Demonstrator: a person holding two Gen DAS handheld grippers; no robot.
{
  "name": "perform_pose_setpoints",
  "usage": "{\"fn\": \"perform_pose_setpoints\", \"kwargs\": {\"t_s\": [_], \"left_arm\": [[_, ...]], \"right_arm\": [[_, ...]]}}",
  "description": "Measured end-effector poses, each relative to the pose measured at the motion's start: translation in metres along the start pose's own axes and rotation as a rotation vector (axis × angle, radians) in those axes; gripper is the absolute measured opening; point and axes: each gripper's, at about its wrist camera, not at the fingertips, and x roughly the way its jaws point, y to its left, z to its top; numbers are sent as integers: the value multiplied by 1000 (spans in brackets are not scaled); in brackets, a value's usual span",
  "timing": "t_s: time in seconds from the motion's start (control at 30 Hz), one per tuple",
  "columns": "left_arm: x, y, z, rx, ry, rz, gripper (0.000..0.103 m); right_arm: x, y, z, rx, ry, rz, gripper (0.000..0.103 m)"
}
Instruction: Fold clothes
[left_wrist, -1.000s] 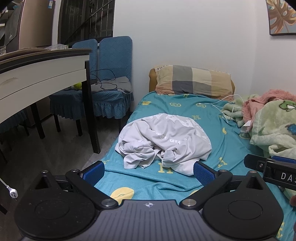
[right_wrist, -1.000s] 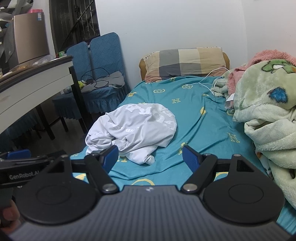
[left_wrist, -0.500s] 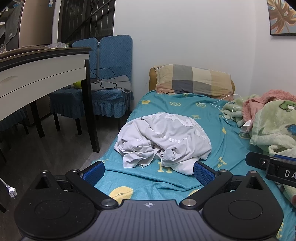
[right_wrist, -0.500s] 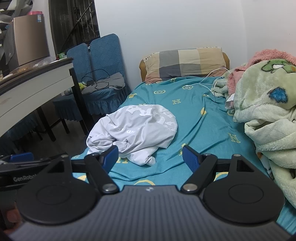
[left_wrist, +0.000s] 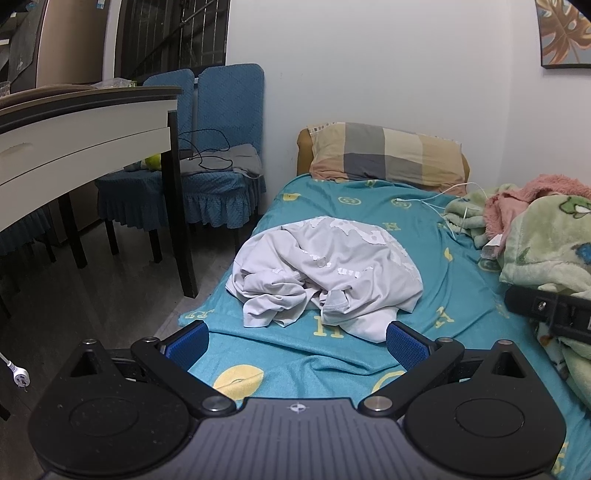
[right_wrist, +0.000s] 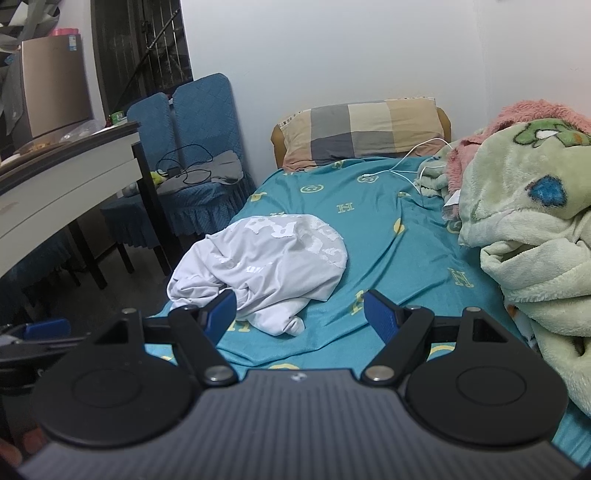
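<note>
- A white T-shirt (left_wrist: 328, 273) with a pale cracked print lies in a crumpled heap on the teal bedsheet (left_wrist: 369, 206), toward the bed's left edge and nearer the foot than the checked pillow (left_wrist: 384, 155)
- The heap is bunched and rumpled: no flat panel, no straight fold line, and a twisted end of cloth sticks out of the side nearest the cameras; I cannot say for sure whether that end is a sleeve
- So the shirt is not lying folded, and judging by this the whole of the folding remains: spreading it flat, bringing in the sides and sleeves, then doubling it over
- The left gripper (left_wrist: 297, 341) hovers short of the heap with its blue pads spread wide and nothing between them
- The right gripper (right_wrist: 299, 314) is likewise spread wide and empty, with its left pad (right_wrist: 221, 314) overlapping the near edge of the shirt in its own view; whether it touches the cloth cannot be told
- No other garment lies folded or stacked on the sheet in either view
- A fleece blanket pile (right_wrist: 524, 221) in green and pink crowds the bed's right side, leaving a limited strip of sheet for laying the shirt flat
- A white charging cable (right_wrist: 406, 162) trails across the sheet near the pillow, well apart from the shirt
</note>
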Motion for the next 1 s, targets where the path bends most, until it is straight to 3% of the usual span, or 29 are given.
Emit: {"fn": "perform_pose_setpoints", "kwargs": {"t_s": [0.6,1.0], "left_arm": [[19,3,-1,-12,22,-1,101],[97,1,21,41,95,19,95]], "right_arm": [[-5,-10,6,38,4,-15,78],[0,-16,6,64,39,-27,78]]}}
